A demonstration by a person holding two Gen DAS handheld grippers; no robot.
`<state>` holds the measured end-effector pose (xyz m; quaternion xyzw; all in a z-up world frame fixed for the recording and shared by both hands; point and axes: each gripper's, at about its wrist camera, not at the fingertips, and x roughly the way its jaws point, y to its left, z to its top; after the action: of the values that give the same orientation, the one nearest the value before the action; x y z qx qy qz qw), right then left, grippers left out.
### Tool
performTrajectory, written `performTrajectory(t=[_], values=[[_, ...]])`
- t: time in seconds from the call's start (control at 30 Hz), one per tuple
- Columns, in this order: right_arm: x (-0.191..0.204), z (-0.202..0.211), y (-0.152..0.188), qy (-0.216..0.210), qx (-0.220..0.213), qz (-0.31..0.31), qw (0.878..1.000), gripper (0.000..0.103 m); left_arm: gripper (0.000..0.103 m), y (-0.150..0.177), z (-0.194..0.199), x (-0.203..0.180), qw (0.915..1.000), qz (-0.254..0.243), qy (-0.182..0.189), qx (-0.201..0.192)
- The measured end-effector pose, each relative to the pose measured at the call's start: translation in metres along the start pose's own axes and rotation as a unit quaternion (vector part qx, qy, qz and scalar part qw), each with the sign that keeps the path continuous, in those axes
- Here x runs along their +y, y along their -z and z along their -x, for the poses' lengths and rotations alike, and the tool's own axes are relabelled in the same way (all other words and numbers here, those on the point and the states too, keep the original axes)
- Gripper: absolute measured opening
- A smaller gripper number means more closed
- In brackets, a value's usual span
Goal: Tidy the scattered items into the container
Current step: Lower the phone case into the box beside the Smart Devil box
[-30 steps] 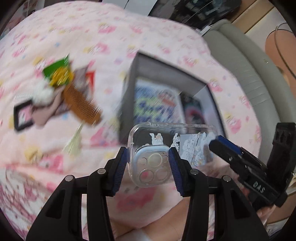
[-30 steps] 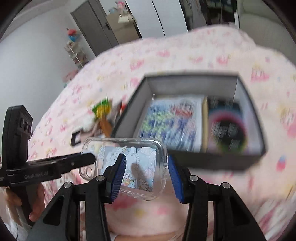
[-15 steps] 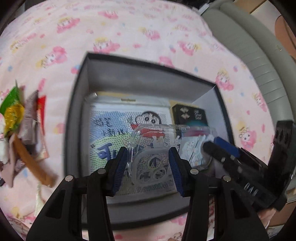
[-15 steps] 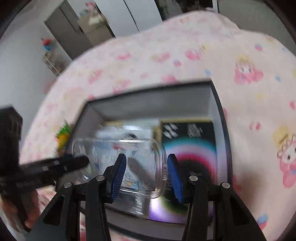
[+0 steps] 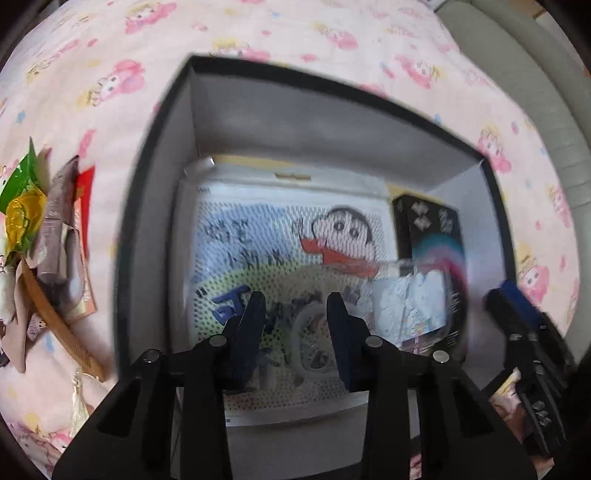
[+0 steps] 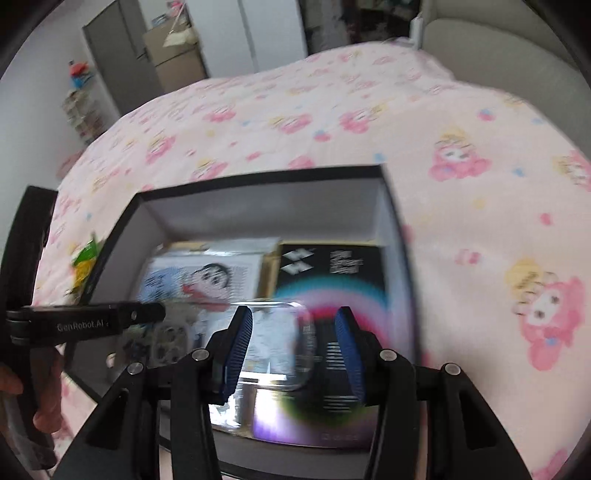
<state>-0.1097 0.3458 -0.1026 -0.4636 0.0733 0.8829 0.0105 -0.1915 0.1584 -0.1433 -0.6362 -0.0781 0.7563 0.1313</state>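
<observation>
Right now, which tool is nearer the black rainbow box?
Right. The right tool hangs directly over the black rainbow box; the left tool, jaws just closing around the clear case, is over the cartoon pouch beside it.

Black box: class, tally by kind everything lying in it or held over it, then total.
Cartoon-printed white pack: 1
Black pack with rainbow ring: 1
Clear phone case: 1
Total: 3
A yellow edge beneath is too hidden to count.

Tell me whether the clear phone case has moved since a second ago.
Yes. The clear phone case went from above the pink bedspread to over the black box.
</observation>
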Motion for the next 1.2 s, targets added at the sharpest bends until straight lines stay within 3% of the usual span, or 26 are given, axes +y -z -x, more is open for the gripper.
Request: performTrajectory(t=[0.1, 0.13, 0.17, 0.2, 0.23, 0.3, 0.37, 0.43, 0.5, 0.63, 0.73, 0.9, 1.03, 1.2], values=[[-0.005, -0.001, -0.001, -0.022, 0.009, -0.016, 1.0, 0.044, 0.035, 0.004, -0.006, -0.01, 0.9997, -0.01, 0.016, 0.014], [-0.008, -0.002, -0.002, -0.025, 0.012, -0.023, 0.999, 0.044, 0.035, 0.006, -0.004, -0.013, 0.9988, -0.015, 0.045, 0.015], [-0.009, -0.002, -0.002, -0.028, 0.014, -0.027, 0.999, 0.044, 0.035, 0.008, 0.001, -0.015, 0.9947, -0.014, 0.1, 0.016], [-0.011, -0.002, -0.002, -0.032, 0.014, -0.033, 0.999, 0.044, 0.034, 0.008, 0.004, -0.015, 0.992, -0.01, 0.125, 0.015], [-0.012, -0.002, -0.002, -0.037, 0.013, -0.038, 0.998, 0.044, 0.034, 0.008, 0.01, -0.014, 0.992, -0.006, 0.126, 0.003], [-0.01, -0.006, -0.003, -0.049, 0.016, -0.034, 0.998, 0.044, 0.034, 0.004, 0.014, -0.015, 0.9963, -0.01, 0.084, -0.018], [-0.002, -0.015, -0.003, -0.057, 0.029, -0.017, 0.998, 0.041, 0.032, 0.001, 0.007, -0.015, 0.9982, -0.008, 0.059, -0.001], [0.004, -0.023, -0.003, -0.058, 0.038, -0.01, 0.998, 0.039, 0.032, -0.001, 0.0, -0.018, 0.9975, -0.006, 0.069, 0.013], [0.001, -0.018, -0.005, -0.046, 0.02, -0.015, 0.999, 0.039, 0.032, -0.003, 0.001, -0.026, 0.997, -0.014, 0.076, 0.006], [-0.007, 0.022, -0.008, 0.009, -0.07, -0.01, 0.997, 0.039, 0.032, -0.017, 0.005, -0.033, 0.9949, -0.002, 0.1, -0.013], [-0.02, 0.043, -0.011, 0.066, -0.118, -0.024, 0.991, 0.039, 0.031, -0.024, -0.003, -0.062, 0.9941, -0.041, 0.1, -0.001], [-0.054, 0.03, -0.014, 0.045, -0.088, -0.087, 0.991, 0.039, 0.031, -0.029, -0.023, -0.113, 0.9897, -0.098, 0.101, 0.025], [-0.054, 0.024, -0.011, 0.069, -0.077, -0.085, 0.991, 0.039, 0.031, -0.026, -0.041, -0.126, 0.989, -0.108, 0.084, 0.057], [-0.06, 0.033, -0.012, 0.07, -0.101, -0.092, 0.988, 0.039, 0.031, -0.008, -0.043, -0.132, 0.9779, -0.134, 0.13, 0.094]])
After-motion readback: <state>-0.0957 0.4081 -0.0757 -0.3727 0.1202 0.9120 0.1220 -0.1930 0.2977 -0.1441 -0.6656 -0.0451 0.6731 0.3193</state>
